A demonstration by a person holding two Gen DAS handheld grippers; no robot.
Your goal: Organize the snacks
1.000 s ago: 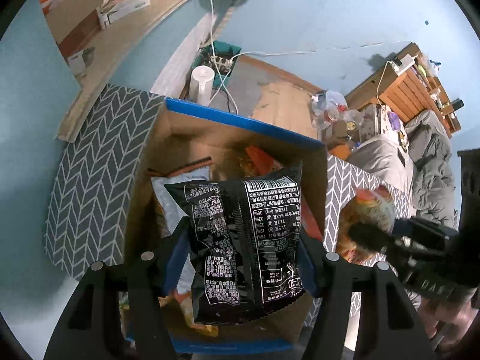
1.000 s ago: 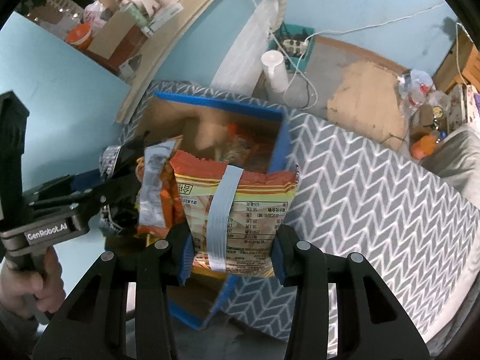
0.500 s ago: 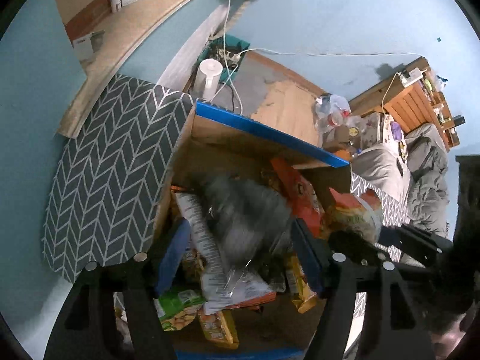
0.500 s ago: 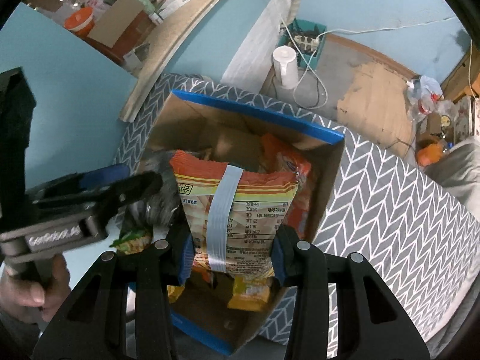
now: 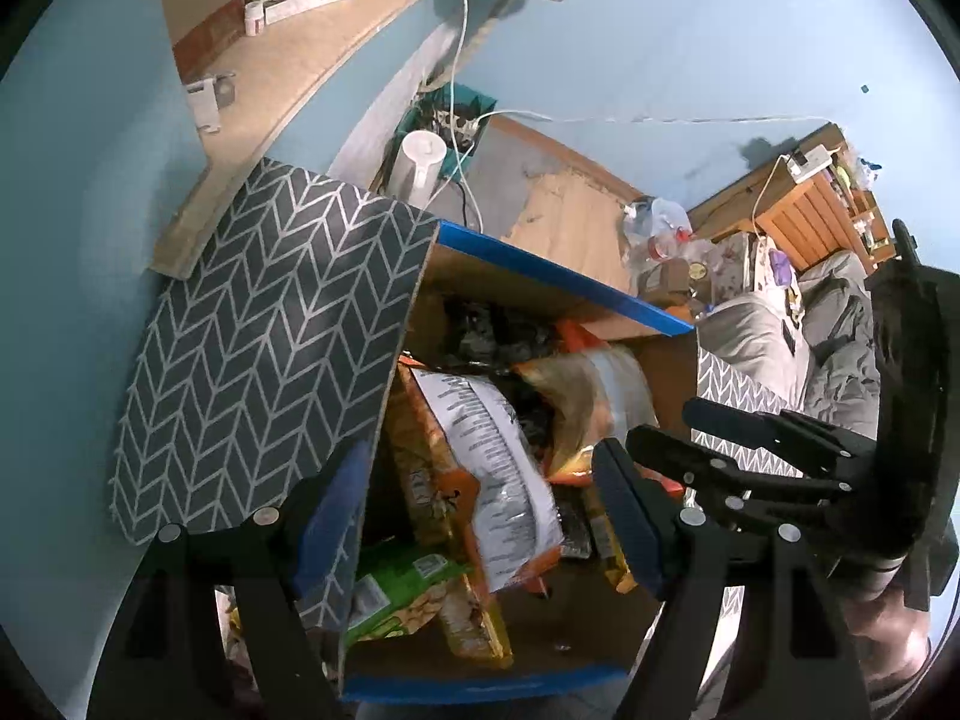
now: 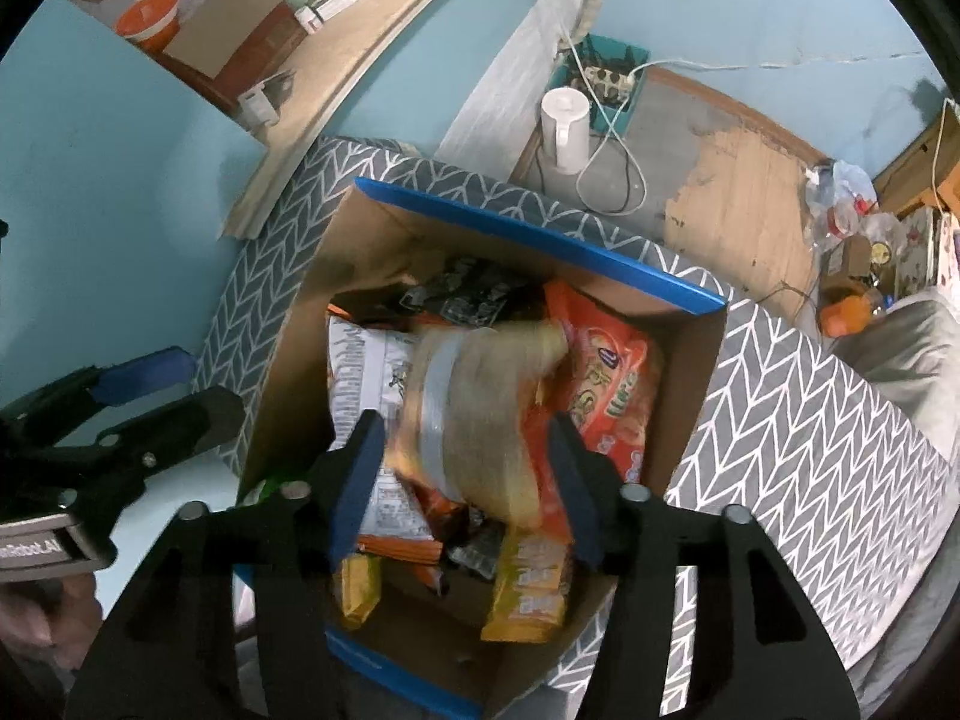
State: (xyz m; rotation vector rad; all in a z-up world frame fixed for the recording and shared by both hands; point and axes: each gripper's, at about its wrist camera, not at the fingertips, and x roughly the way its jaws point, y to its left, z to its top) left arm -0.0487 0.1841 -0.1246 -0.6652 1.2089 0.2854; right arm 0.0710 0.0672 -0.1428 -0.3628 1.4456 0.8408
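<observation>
A cardboard box (image 5: 558, 276) with a blue rim holds several snack packets. My left gripper (image 5: 480, 510) hangs over it, jaws opening, with nothing between them. The black packet (image 5: 492, 330) lies at the box's far end. In the right wrist view my right gripper (image 6: 465, 480) is over the same box (image 6: 540, 240), jaws opening. The orange packet with a pale tape strip (image 6: 480, 420) is blurred between the pads, dropping free. The black packet (image 6: 468, 294) lies beyond it. Each gripper shows in the other's view: the right gripper (image 5: 666, 426), the left gripper (image 6: 204, 384).
The box stands on a grey herringbone surface (image 6: 810, 420) that also flanks it on the left (image 5: 270, 330). A wooden shelf (image 5: 288, 84) with small items runs along the blue wall. A white jug (image 6: 564, 126) and cables sit on the floor beyond.
The left gripper let go of the black packet, which fell into the box. The right gripper moved over the box and has opened on the orange packet, which now drops.
</observation>
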